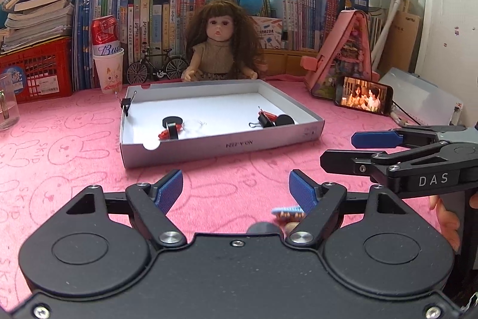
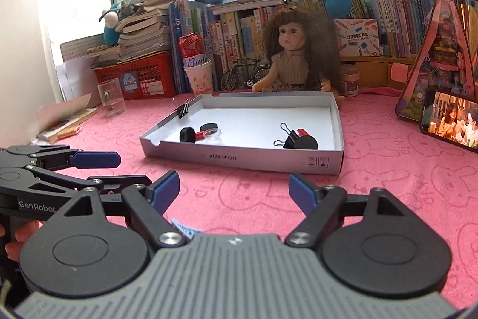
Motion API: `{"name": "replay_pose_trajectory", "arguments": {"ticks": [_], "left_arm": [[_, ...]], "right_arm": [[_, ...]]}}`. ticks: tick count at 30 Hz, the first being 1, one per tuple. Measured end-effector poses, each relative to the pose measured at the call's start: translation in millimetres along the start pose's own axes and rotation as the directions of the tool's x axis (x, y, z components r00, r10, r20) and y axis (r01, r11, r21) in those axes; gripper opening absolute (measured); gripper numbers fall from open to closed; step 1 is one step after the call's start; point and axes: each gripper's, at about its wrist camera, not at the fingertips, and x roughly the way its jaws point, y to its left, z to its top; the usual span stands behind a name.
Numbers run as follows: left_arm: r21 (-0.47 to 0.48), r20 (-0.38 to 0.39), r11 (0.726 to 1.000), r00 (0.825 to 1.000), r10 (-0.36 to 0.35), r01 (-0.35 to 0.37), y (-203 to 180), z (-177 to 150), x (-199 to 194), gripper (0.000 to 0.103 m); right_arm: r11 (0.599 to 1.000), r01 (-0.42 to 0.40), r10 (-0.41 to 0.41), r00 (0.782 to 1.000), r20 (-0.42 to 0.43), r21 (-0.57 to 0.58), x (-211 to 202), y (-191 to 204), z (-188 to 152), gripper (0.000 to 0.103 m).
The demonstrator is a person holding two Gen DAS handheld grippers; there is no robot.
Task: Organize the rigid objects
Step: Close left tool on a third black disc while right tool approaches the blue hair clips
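Observation:
A shallow grey box lid (image 1: 227,144) (image 2: 239,161) lies on the pink cloth ahead of both grippers. Inside are black round discs (image 1: 172,120) (image 2: 307,143), small red pieces (image 1: 163,134) (image 2: 200,135) and a black binder clip (image 1: 264,119) (image 2: 291,136). Another binder clip (image 1: 126,103) (image 2: 182,109) is clipped on the lid's left wall. My left gripper (image 1: 236,187) is open and empty, near the lid's front. My right gripper (image 2: 234,189) is open and empty, beside the left one. A small blue comb-like piece (image 1: 288,211) (image 2: 182,227) lies under the grippers, partly hidden.
A doll (image 1: 222,44) sits behind the lid. A model bicycle (image 1: 156,66), paper cup with can (image 1: 108,71), red crate (image 1: 35,71) and glass jar (image 2: 111,100) stand at the left. A pink toy house (image 1: 343,50) and phone (image 1: 364,96) stand at the right. Books line the back.

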Motion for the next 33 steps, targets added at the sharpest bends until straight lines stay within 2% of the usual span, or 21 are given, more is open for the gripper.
{"name": "replay_pose_trajectory", "arguments": {"ticks": [4, 6, 11, 15, 22, 26, 33], "left_arm": [[-0.013, -0.03, 1.0, 1.0, -0.009, 0.009, 2.1, -11.3, -4.5, 0.068], [-0.02, -0.044, 1.0, 0.999, -0.023, 0.022, 3.5, -16.5, -6.1, 0.059], [-0.029, -0.076, 0.998, 0.996, -0.05, 0.048, 4.4, -25.2, -7.2, 0.047], [-0.025, -0.078, 0.997, 0.994, -0.078, 0.076, -0.3, -29.7, -8.8, 0.046], [0.02, -0.088, 0.997, 0.994, -0.071, 0.073, -10.0, -36.0, -4.1, 0.044], [0.039, -0.093, 0.999, 0.995, -0.028, 0.031, -11.7, -38.0, 1.1, 0.04], [0.067, -0.073, 0.998, 0.997, -0.007, 0.012, -14.5, -39.1, 1.9, 0.04]], "right_arm": [[1.0, -0.023, 0.023, 1.0, -0.011, -0.021, -7.2, 5.2, -10.0, 0.088], [0.999, -0.032, 0.031, 0.999, -0.024, -0.031, -8.7, 7.6, -14.8, 0.088], [0.996, -0.071, 0.067, 0.996, -0.066, -0.056, -9.3, 13.9, -25.9, 0.088], [0.993, -0.08, 0.072, 0.994, -0.084, -0.086, -9.8, 19.7, -32.7, 0.087], [0.985, -0.09, 0.073, 0.991, -0.116, -0.148, -5.8, 22.2, -39.8, 0.085], [0.983, -0.047, 0.028, 0.994, -0.11, -0.179, 0.3, 19.9, -39.2, 0.079], [0.981, 0.027, -0.05, 0.992, -0.114, -0.193, -0.4, 11.3, -39.7, 0.078]]}}
